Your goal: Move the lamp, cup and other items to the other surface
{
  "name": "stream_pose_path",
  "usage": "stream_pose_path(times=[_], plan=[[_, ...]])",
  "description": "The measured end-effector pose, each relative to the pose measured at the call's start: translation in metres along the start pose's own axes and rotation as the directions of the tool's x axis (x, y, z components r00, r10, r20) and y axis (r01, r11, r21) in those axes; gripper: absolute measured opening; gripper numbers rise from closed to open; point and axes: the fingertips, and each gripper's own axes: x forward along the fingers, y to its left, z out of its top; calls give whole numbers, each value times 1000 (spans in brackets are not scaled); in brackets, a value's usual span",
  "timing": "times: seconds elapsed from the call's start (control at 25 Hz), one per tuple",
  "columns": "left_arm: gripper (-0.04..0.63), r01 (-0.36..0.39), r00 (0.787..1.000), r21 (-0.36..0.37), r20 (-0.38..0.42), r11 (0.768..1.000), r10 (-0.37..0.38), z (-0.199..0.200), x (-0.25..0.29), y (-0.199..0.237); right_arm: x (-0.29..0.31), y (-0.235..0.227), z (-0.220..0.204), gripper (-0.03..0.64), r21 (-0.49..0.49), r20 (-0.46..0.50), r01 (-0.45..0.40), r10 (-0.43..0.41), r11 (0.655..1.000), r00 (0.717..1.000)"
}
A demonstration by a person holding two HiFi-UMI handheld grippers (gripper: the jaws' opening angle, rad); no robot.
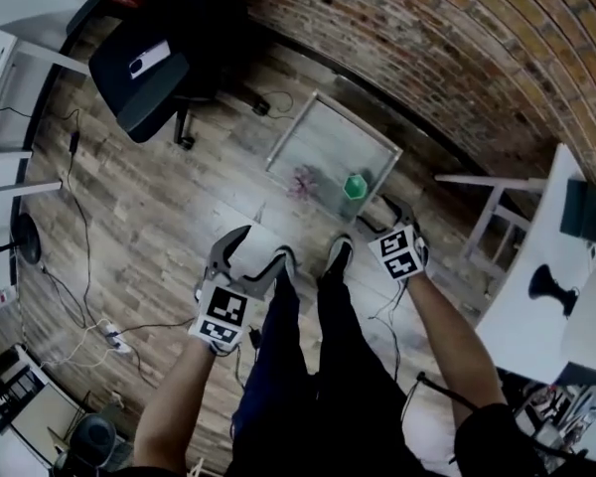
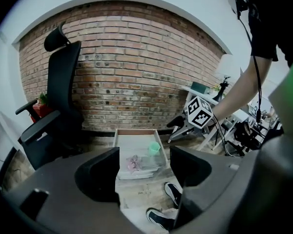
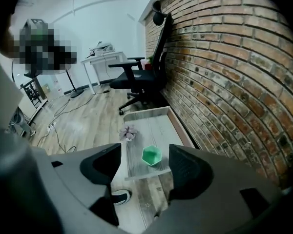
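Observation:
A low grey table [image 1: 318, 132] stands on the wood floor by the brick wall. On it are a green cup [image 1: 356, 186] and a small pink flower piece [image 1: 305, 180]. My left gripper [image 1: 256, 256] hangs open and empty above my legs, short of the table. My right gripper [image 1: 389, 215] is open and empty too, just right of the cup and above it. In the right gripper view the green cup [image 3: 151, 155] shows on the table beyond the gap between the jaws, with the pink flower [image 3: 129, 131] behind it. The left gripper view shows the cup [image 2: 154, 148] and the flower [image 2: 132, 164] ahead.
A white table [image 1: 521, 316] at the right carries a black lamp base [image 1: 551, 286] and a dark box [image 1: 586, 210]. A black office chair [image 1: 144, 73] stands at the upper left. Cables and a power strip [image 1: 111, 338] lie on the floor at the left.

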Motion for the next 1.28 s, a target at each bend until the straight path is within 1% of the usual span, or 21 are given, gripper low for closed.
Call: stream_pose_path(times=[0.2,0.32,0.48,0.6,0.76,0.84,0.88,0.96,1.08,1.28], plan=[[319,-4,999,-50,-38,999,2,-38,31,5,63,-12,-30,318,16,-49,-10,11,1000,999],[319,0,999,-63,-45,998,-3,-53,42,4,97,-17,-49,333,28,-84,-15,17,999,996],[319,2,998,-102,-68,995,-9,-68,48,2,132,-22,-70,353,68,-110,-29,36,997,993],[319,0,996,-119,-85,993,-10,-76,53,3,154,-26,-78,388,92,-132,-54,66,994,989],[319,-7,997,-119,-82,993,-3,-79,55,7,176,-24,-87,402,62,-170,-75,84,995,982],[319,-9,997,-124,-77,992,0,-78,55,10,182,-22,-87,360,34,-184,-78,83,996,979],[319,-9,998,-119,-69,993,1,-76,55,11,182,-21,-84,324,25,-188,-80,83,996,979],[318,-4,998,-116,-59,993,-2,-72,52,12,176,-17,-77,318,17,-187,-84,86,996,979],[316,3,998,-131,-61,991,-11,-62,45,5,157,-13,-66,316,20,-172,-93,95,995,981],[314,16,999,-86,-30,996,-18,-23,27,-5,104,-12,-36,316,14,-129,-92,93,996,987]])
